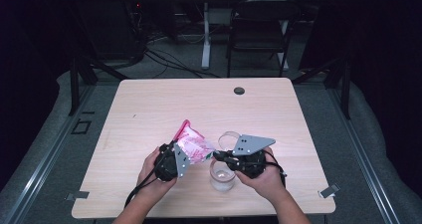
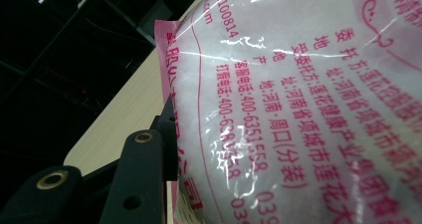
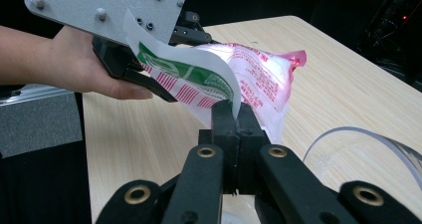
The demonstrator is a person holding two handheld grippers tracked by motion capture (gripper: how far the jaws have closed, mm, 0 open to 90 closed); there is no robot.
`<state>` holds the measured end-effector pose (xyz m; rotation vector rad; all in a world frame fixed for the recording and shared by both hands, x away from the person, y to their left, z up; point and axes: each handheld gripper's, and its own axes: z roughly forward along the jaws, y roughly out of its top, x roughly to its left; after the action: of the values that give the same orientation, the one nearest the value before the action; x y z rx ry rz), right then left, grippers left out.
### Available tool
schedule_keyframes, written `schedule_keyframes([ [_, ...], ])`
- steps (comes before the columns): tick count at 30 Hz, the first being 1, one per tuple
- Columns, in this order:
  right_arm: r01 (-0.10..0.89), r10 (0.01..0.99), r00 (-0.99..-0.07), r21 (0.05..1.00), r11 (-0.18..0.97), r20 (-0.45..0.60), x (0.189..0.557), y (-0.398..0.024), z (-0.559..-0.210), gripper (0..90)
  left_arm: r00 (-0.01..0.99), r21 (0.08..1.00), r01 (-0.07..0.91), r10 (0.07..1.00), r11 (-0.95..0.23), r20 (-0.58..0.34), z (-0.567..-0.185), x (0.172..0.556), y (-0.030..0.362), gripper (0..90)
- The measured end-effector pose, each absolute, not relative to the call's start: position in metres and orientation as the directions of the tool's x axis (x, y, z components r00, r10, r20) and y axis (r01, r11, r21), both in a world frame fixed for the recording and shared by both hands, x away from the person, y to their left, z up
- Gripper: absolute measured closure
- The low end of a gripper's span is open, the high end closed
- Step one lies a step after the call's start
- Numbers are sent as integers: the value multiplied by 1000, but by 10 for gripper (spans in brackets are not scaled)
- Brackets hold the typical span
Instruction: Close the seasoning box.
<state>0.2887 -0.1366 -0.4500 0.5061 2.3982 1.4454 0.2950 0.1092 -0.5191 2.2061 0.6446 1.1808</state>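
A pink-and-white printed plastic bag [image 1: 193, 145] of white powder hangs tilted over the table's front middle. My left gripper [image 1: 185, 153] is shut on the bag's body; in the left gripper view the bag [image 2: 308, 99] presses against one black finger [image 2: 144, 169]. My right gripper [image 1: 219, 156] comes in from the right and is shut on the bag's lower corner flap [image 3: 209, 79], its jaws [image 3: 231, 112] pinched together on it. A clear glass cup [image 1: 221, 177] stands on the table directly under that corner.
A second clear round rim [image 1: 229, 136] [image 3: 358, 139] sits just beyond the right gripper. The wooden table [image 1: 149, 109] has a dark grommet [image 1: 239, 90] at its back. A black chair [image 1: 259, 32] and a desk leg stand behind the table.
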Motion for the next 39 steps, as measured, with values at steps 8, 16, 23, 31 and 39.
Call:
schedule_keyframes([
  [8,146,440,-895,884,444,-73,288,-138,-450,900,488,651,123,617,-749,618,-520,295,109,588],
  [16,149,438,-896,882,448,-71,288,-138,-451,900,474,635,100,598,-766,646,-520,294,108,589],
  [23,149,439,-895,881,450,-72,287,-140,-450,900,457,624,72,582,-778,673,-519,293,106,589],
  [31,151,436,-897,881,449,-68,287,-141,-450,900,440,608,50,564,-792,698,-518,291,105,589],
  [39,148,433,-899,878,456,-73,286,-141,-450,900,420,596,33,552,-803,720,-518,290,104,589],
])
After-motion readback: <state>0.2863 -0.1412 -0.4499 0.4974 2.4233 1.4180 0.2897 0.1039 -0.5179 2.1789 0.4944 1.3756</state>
